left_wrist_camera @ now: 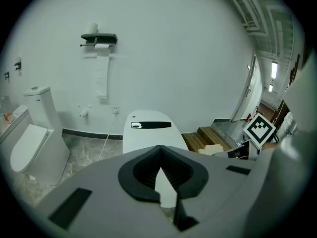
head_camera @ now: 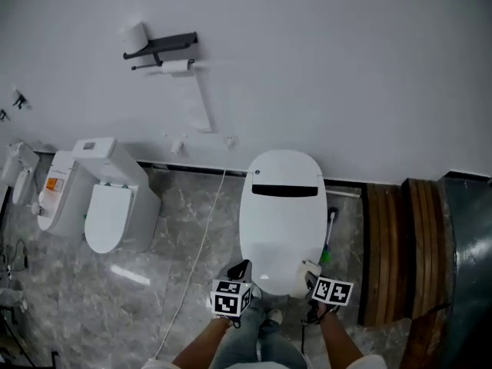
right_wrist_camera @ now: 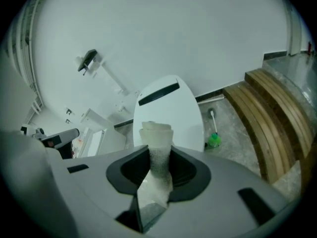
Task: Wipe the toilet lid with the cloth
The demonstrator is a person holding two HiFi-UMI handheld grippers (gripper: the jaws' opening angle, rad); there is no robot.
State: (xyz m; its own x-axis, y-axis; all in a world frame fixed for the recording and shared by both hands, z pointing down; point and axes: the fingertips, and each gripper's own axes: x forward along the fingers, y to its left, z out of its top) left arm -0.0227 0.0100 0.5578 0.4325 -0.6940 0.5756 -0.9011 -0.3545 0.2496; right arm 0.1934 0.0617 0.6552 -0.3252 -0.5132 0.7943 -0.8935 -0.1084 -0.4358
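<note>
Right gripper view shows my right tool (right_wrist_camera: 157, 155) clamped on the folded cloth (right_wrist_camera: 157, 133), at the front end of the closed toilet lid (right_wrist_camera: 171, 105). My left tool (left_wrist_camera: 162, 177) is pinched together with nothing in it.

You are not seeing any words or numbers that can be read. At about nine o'clock in the head view, a small orange sticker (head_camera: 52, 184) is sitting on a white thing (head_camera: 63, 210), but its print is too tiny to read. At six o'clock, your left gripper (head_camera: 241, 271) and right gripper (head_camera: 311, 274) are showing only black-and-white squares, no letters.
</note>
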